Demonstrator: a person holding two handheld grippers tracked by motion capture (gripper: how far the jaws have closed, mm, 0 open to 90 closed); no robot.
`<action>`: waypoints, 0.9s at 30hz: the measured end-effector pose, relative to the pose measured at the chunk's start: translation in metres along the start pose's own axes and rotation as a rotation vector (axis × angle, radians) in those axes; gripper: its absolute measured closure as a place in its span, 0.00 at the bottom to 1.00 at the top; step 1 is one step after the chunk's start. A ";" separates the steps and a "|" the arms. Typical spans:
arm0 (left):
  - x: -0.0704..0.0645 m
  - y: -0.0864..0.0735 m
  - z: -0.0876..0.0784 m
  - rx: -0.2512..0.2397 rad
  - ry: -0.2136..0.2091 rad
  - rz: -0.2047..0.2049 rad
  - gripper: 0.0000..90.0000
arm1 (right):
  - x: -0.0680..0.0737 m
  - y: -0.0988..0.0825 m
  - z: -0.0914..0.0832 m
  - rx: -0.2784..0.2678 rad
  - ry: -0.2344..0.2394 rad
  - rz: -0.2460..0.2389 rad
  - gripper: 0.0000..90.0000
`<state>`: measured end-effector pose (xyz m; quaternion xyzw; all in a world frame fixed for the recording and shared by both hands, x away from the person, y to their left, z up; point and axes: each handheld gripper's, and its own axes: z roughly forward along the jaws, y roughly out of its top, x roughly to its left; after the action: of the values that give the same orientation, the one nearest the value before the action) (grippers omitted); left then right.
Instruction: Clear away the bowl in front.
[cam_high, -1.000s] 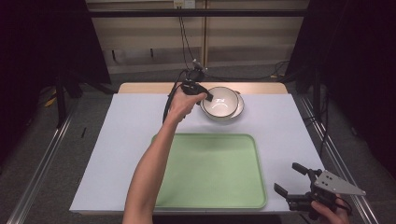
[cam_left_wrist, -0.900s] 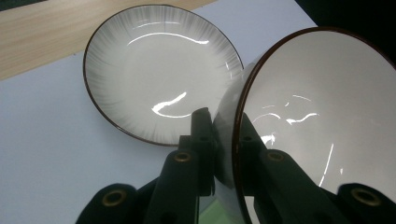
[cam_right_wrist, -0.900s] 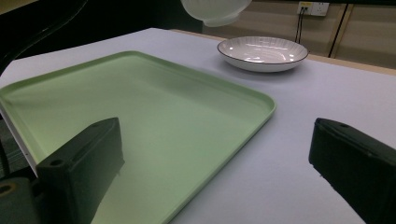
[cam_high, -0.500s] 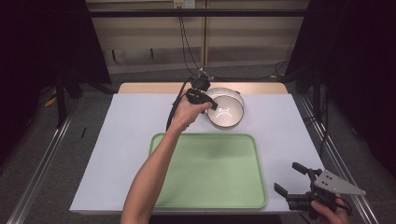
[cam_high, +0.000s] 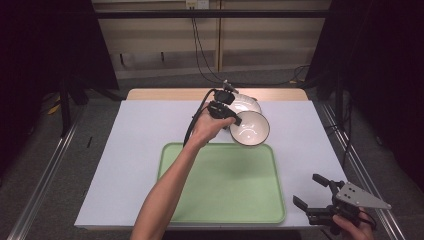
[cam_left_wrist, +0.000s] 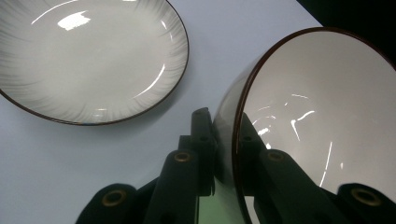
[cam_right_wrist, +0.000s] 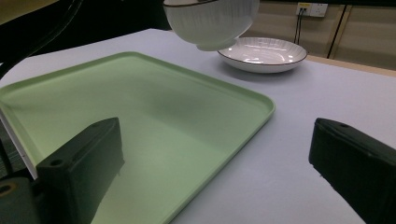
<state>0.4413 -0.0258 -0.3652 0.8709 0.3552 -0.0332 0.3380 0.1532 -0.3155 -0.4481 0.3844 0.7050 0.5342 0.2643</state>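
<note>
Pinching the dark rim of the white ribbed ceramic bowl (cam_high: 249, 128), your left gripper (cam_high: 231, 116) has one jaw inside and one outside its wall, holding it tilted, clear of the white table (cam_high: 135, 130). Beyond those jaws sits the shallow white plate (cam_left_wrist: 88, 56). Your right gripper (cam_high: 314, 195) hangs released, jaws wide, beside the pale green plastic tray (cam_high: 220, 185).

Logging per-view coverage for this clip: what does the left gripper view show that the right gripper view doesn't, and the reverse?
Left gripper view: the left gripper pinching the bowl by its rim, one jaw inside and one outside, plus the bowl's glossy interior.

Right gripper view: the green tray, the right gripper open, and the bowl's ribbed underside hanging clear of the table.

Both: the bowl, the plate and the table.
</note>
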 end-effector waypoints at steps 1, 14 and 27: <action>-0.001 -0.001 0.000 0.002 -0.004 0.003 0.92 | 0.000 0.000 0.000 0.002 -0.001 0.001 0.03; -0.017 -0.013 0.016 0.041 -0.028 0.012 0.92 | 0.001 0.000 0.000 0.002 0.005 -0.010 0.03; -0.026 -0.021 0.046 0.101 -0.063 0.020 0.92 | 0.001 -0.001 0.001 -0.028 -0.006 -0.023 0.02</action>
<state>0.4168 -0.0581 -0.4046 0.8888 0.3337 -0.0752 0.3048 0.1533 -0.3145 -0.4497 0.3741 0.7011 0.5396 0.2780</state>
